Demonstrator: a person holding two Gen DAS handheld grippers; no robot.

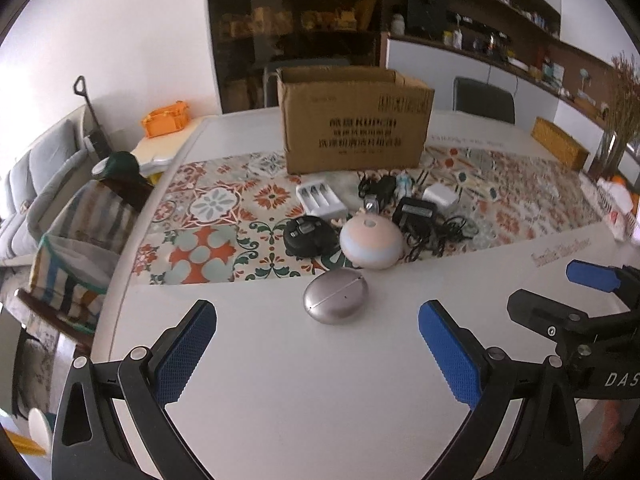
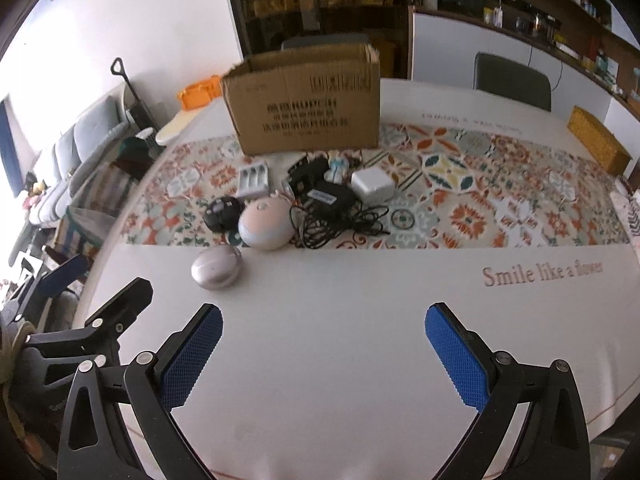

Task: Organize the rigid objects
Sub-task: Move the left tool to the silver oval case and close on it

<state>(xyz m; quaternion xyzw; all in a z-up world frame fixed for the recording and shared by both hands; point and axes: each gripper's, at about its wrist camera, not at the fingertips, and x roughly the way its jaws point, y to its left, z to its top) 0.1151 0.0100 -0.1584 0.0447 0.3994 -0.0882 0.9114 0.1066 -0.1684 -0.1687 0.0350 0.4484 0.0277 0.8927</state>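
An open cardboard box (image 1: pixel 352 120) (image 2: pixel 304 108) stands at the back of the patterned runner. In front of it lie a white battery charger (image 1: pixel 322 200) (image 2: pixel 253 180), a black round item (image 1: pixel 308 236) (image 2: pixel 223 212), a pink round device (image 1: pixel 372 242) (image 2: pixel 266 226), a black adapter with tangled cable (image 1: pixel 416 216) (image 2: pixel 330 198) and a white cube charger (image 1: pixel 440 196) (image 2: pixel 372 186). A silver oval case (image 1: pixel 335 295) (image 2: pixel 217 268) rests on the bare white cloth, just beyond my open, empty left gripper (image 1: pixel 318 320). My right gripper (image 2: pixel 325 316) is open and empty, to the right of the case.
A woven yellow basket (image 1: pixel 560 148) (image 2: pixel 600 146) sits at the table's far right. A dark chair (image 1: pixel 484 98) (image 2: pixel 512 80) stands behind the table. Past the rounded left table edge are a striped bag (image 1: pixel 80 240) and an orange item (image 1: pixel 166 118). Dried stems (image 1: pixel 624 112) rise at far right.
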